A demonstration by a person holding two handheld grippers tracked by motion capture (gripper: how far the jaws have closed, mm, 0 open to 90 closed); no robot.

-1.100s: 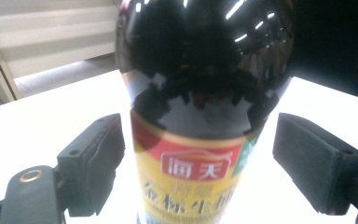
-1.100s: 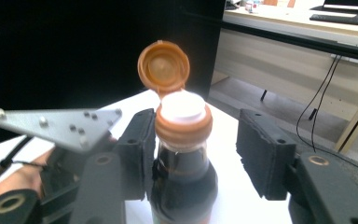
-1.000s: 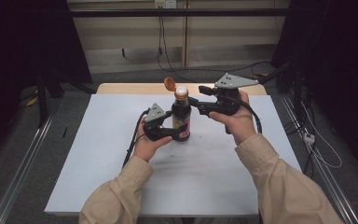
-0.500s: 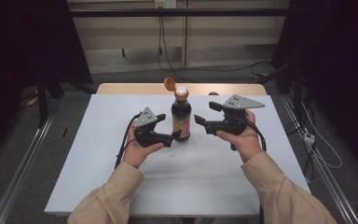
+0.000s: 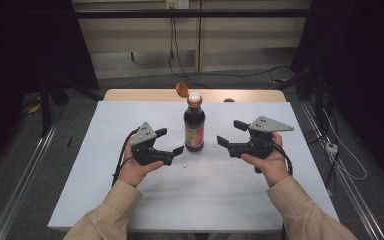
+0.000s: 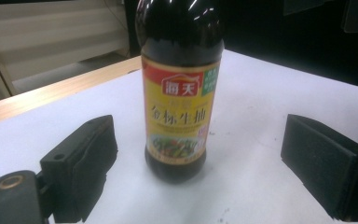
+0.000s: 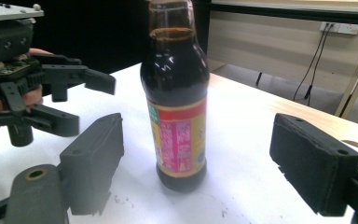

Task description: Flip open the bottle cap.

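Dark soy sauce bottle (image 5: 194, 126) stands upright on the white table (image 5: 105, 200), orange cap flipped open, between my two grippers and touching neither. My left gripper (image 5: 169, 141) has just spread its jaws, empty, just beside it; my right gripper (image 5: 231, 133) has likewise opened, holding nothing.

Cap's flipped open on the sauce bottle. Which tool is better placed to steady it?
Left, probably. The left tool sits open, closer to the bottle, its lower tip nearly at the base. The right tool is open too, but farther off.
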